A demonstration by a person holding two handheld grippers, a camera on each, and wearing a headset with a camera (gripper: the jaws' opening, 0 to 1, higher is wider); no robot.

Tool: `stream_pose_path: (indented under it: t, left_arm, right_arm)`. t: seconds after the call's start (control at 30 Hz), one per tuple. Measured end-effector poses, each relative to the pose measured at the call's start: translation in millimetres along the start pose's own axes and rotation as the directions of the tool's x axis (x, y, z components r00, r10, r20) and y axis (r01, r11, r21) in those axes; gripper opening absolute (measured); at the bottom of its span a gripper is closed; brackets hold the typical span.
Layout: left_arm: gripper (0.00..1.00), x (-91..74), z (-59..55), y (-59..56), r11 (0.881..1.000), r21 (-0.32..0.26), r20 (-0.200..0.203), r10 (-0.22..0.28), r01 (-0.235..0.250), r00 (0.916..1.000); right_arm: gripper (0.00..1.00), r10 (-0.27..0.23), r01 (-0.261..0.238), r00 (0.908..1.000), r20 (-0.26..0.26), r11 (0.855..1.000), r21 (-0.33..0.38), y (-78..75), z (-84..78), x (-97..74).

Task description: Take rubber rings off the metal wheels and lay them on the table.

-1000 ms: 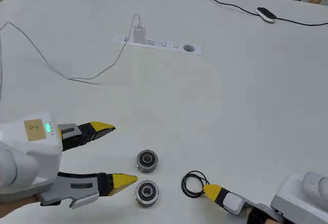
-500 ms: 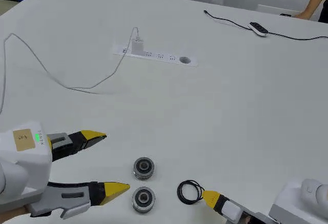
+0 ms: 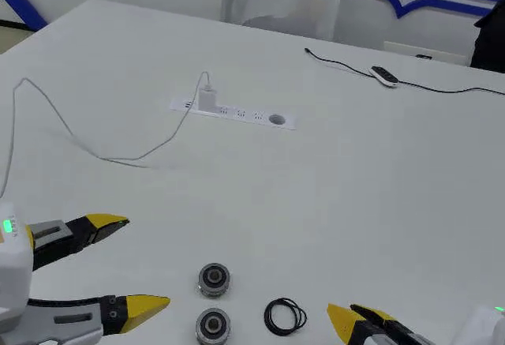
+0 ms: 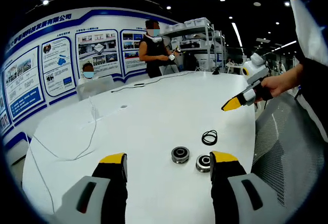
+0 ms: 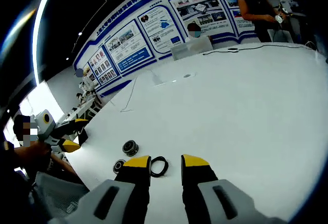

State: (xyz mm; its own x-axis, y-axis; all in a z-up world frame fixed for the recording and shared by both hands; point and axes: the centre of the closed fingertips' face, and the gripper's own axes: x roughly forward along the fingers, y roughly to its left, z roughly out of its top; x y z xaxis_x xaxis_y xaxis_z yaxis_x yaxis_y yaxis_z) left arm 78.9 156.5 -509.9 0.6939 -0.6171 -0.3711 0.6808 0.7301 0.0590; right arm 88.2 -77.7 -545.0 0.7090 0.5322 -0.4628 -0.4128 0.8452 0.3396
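Two metal wheels lie side by side on the white table, one (image 3: 214, 279) behind the other (image 3: 212, 326). Black rubber rings (image 3: 285, 316) lie loose on the table just right of them. My left gripper (image 3: 138, 263) is open to the left of the wheels, with nothing between its jaws. My right gripper (image 3: 353, 315) stands open to the right of the rings, a short gap away. In the left gripper view the left gripper (image 4: 169, 158) faces the wheels (image 4: 180, 154) and rings (image 4: 209, 137). In the right gripper view the rings (image 5: 159, 166) sit just ahead of the right gripper (image 5: 165, 161).
A white power strip (image 3: 237, 114) with a plugged charger and a trailing white cable lies mid-table. A black cable with a small remote-like device (image 3: 384, 76) runs along the far right. A chair (image 3: 280, 5) and people are at the far edge.
The head camera has tilted up, showing more of the far table. My right gripper has drawn back from the rings it touched. The left gripper has backed a little away from the wheels.
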Motion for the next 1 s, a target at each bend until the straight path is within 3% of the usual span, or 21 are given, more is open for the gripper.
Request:
stream_pose_path:
  t: [0.07,0.3,0.5,0.67,0.8,1.0]
  left_arm:
    - [0.69,-5.3,-2.3,1.5,1.000,-0.012,-0.001,0.016,-0.016,0.9999]
    - [0.79,-21.5,-9.2,2.2,0.996,-0.066,-0.001,0.063,-0.063,0.9980]
    - [0.86,-31.0,-18.2,9.0,0.988,-0.094,-0.019,0.123,-0.124,0.9923]
    - [0.91,-35.4,-16.7,15.9,0.974,-0.138,0.002,0.182,-0.180,0.9833]
    - [0.96,-36.6,-15.6,12.7,0.974,-0.129,0.008,0.189,-0.186,0.9820]
    - [0.99,-37.9,-21.7,4.8,0.979,-0.108,-0.015,0.174,-0.174,0.9847]
  right_arm:
    - [0.25,-0.004,0.002,0.9996,-0.028,0.998,-0.059,-1.1,-4.4,-3.6]
    - [0.29,-0.024,0.021,0.9996,-0.017,0.989,-0.147,-6.5,-6.3,-15.1]
    - [0.31,-0.042,0.041,0.9991,0.000,0.992,-0.117,-14.4,-6.5,-26.1]
    - [0.35,-0.050,0.050,0.9987,0.004,0.983,-0.175,-15.1,-6.2,-32.0]
    - [0.41,-0.050,0.051,0.9987,0.012,0.977,-0.208,-15.1,-8.6,-33.2]
    - [0.55,-0.046,0.048,0.9988,0.015,0.965,-0.258,-11.8,-12.2,-32.4]
